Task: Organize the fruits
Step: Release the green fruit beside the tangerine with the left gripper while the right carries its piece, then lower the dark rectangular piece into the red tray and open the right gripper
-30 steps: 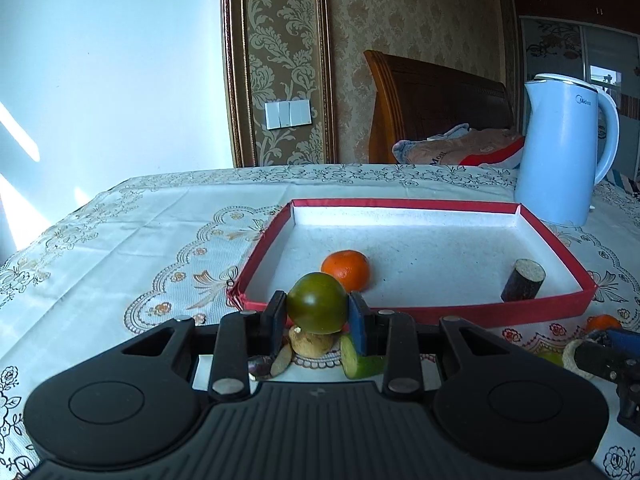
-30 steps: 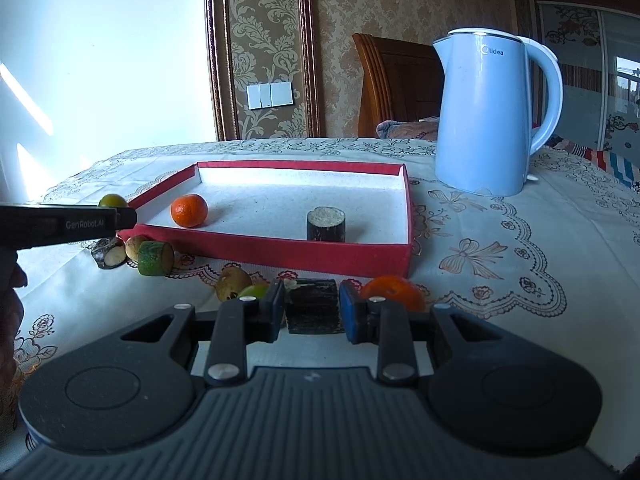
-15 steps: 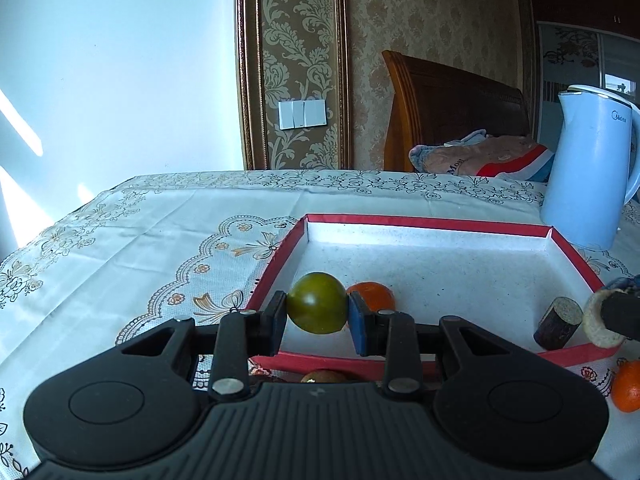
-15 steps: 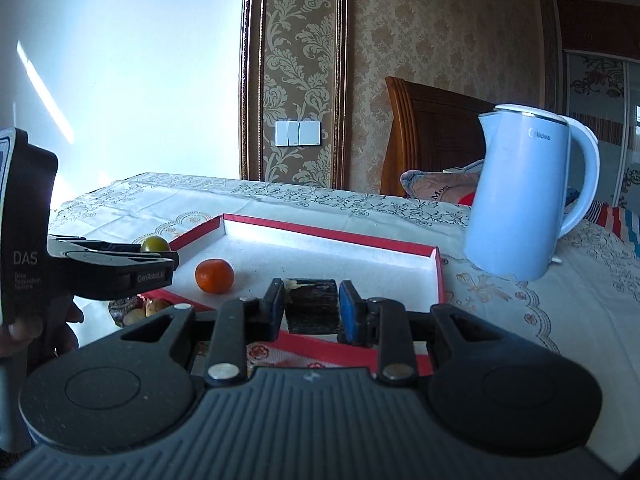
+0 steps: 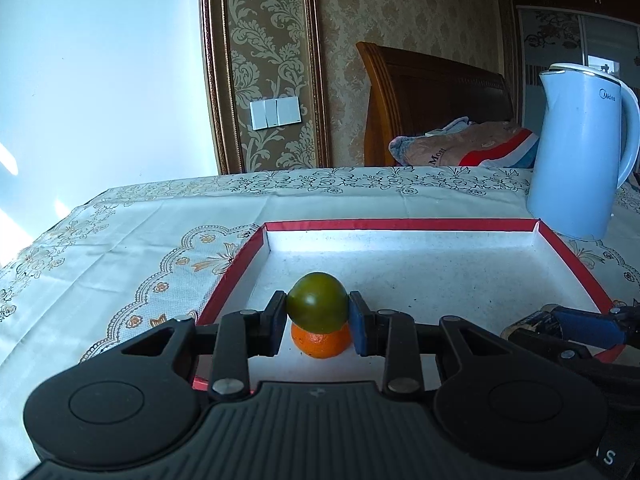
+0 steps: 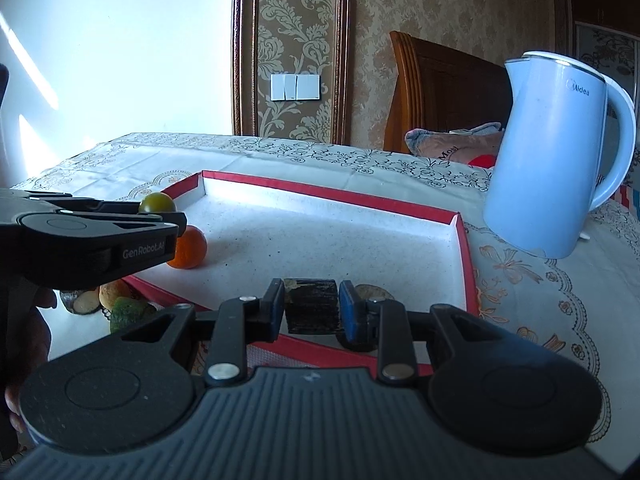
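My left gripper (image 5: pixel 318 322) is shut on a round dark-green fruit (image 5: pixel 317 301), held above the near left part of the red-rimmed tray (image 5: pixel 400 225). An orange (image 5: pixel 320 342) lies on the tray floor right under that fruit. My right gripper (image 6: pixel 311 311) is shut on a dark cylindrical piece (image 6: pixel 310 307), over the tray's near edge (image 6: pixel 320 354). Behind its right finger a second dark piece (image 6: pixel 370 293) with a pale cut top rests in the tray. The right wrist view also catches the left gripper (image 6: pixel 162 216), the green fruit (image 6: pixel 157 202) and the orange (image 6: pixel 188 248).
A light blue kettle (image 5: pixel 582 152) stands on the lace tablecloth (image 5: pixel 120 248) right of the tray's far corner. Several cut fruit pieces (image 6: pixel 104 298) lie on the cloth outside the tray's near left rim. A wooden headboard (image 5: pixel 432 96) and bedding sit beyond the table.
Both grippers moved forward over the tray with their loads. The green fruit now hangs above the orange, and the dark piece has crossed the tray's near edge.
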Motion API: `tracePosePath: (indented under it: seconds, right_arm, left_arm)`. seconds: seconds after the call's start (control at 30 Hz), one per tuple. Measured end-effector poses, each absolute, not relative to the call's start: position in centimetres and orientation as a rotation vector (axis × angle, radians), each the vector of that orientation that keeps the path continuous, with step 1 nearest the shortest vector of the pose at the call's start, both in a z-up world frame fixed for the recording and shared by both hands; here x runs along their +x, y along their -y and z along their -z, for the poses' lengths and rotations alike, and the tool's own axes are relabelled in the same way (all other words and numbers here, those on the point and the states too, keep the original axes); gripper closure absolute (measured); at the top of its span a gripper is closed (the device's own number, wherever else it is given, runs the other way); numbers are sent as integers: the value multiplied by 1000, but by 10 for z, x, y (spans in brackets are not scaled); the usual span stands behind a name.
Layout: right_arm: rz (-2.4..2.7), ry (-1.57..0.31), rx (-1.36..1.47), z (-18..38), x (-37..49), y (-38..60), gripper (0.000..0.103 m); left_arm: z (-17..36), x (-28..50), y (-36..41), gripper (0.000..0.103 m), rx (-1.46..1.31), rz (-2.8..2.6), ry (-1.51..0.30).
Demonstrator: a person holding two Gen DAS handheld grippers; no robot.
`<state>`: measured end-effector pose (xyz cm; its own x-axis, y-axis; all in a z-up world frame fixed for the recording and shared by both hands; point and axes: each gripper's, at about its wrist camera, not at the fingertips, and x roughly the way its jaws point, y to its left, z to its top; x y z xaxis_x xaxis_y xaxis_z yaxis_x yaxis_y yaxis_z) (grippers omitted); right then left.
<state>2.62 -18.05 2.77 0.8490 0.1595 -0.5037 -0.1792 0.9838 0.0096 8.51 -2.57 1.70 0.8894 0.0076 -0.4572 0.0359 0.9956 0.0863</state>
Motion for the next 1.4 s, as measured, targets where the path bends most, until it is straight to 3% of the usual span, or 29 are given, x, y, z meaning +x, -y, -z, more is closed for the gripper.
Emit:
tracePosePath:
  seconds: [0.67,0.73,0.83,0.97,1.4]
  right_arm:
    - [-191,-558,19,-18,33,186,75]
    - [-187,-556,18,-17,33,185,75]
    - [-186,-554,21,-17,34,186,75]
    - [-174,-552,31,-16,33,188,65]
    - [-169,-542,101,-16,22,199,58]
  left_arm:
    - [-1,99,26,68,80,14,-524]
    - [1,100,24,63,73,13,-536]
    - [3,99,25,62,78,16,-539]
    - [5,98,27,44,85,23,-542]
    - [2,88,17,33,54,28,-548]
